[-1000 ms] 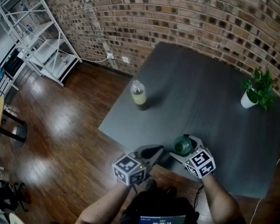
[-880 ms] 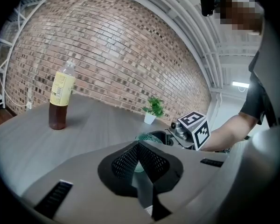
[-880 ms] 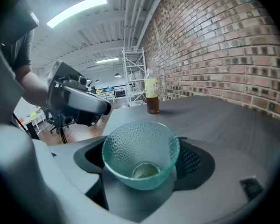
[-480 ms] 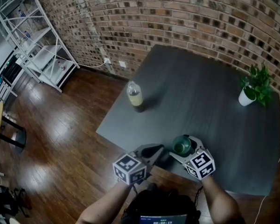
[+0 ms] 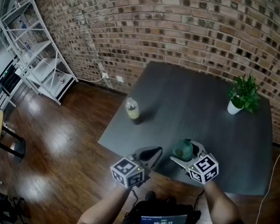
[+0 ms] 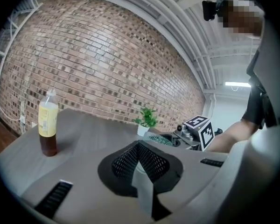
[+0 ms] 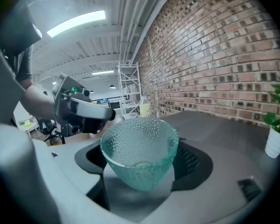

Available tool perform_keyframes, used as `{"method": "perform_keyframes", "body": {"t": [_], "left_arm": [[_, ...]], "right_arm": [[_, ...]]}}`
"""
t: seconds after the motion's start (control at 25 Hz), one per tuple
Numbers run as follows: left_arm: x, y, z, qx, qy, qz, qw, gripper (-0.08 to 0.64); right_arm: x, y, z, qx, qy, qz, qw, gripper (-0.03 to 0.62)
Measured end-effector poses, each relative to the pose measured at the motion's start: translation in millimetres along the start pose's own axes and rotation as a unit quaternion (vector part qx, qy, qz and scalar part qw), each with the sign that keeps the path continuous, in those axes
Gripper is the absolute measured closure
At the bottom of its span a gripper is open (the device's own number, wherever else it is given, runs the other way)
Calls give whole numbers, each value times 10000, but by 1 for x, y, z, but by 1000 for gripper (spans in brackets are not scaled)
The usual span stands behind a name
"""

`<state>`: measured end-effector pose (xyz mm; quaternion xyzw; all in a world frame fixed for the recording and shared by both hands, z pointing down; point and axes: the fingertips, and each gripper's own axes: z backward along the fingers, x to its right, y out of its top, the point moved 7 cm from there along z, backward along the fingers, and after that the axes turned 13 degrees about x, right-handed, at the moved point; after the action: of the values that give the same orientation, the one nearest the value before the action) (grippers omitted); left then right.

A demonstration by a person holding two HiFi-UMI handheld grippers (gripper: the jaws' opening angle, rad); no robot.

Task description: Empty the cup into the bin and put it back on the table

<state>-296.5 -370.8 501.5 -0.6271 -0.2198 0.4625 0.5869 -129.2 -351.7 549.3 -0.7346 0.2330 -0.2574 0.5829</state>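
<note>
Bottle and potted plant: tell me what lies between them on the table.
Nothing: in the head view the table is bare between the bottle and the potted plant. The cup, held in the right tool, is nearer the person.

**Q:** How is the left gripper [image 5: 154, 152] held?

**A:** It is held low before the body, pointed forward, with its jaws pressed together.

**Q:** And the right gripper [image 5: 183, 150]?

**A:** It is carried just beside the left, the two apart. Its jaws are clamped on the sides of a cup [image 7: 139, 153], which is held mouth up. The left forearm [image 5: 105, 206] and right forearm [image 5: 219, 204] are angled inward.
</note>
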Motion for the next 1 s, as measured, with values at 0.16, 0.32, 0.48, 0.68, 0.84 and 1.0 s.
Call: {"method": "perform_keyframes", "body": {"t": [0.16,0.32,0.48,0.68,0.84,1.0], "left_arm": [[19,27,-11,177,-263,-75,9995,569],[40,43,-23,269,-617,-81,9977,569],[63,54,-36,337,-1033,-119,9940,569],[97,59,-55,259,-1529,-3,9879,569],[126,53,-70,141,-2075,187,9780,569],[152,43,-84,87,-2528,310,9670,569]], "right_arm": [[-1,40,24,162,-166,41,9997,193],[-2,70,56,287,-406,-32,9988,193],[-3,93,96,397,-763,-132,9962,193],[-12,114,149,547,-1303,-168,9898,193],[-25,122,188,595,-1838,-92,9811,193],[-38,119,224,625,-2227,-143,9728,193]]}}
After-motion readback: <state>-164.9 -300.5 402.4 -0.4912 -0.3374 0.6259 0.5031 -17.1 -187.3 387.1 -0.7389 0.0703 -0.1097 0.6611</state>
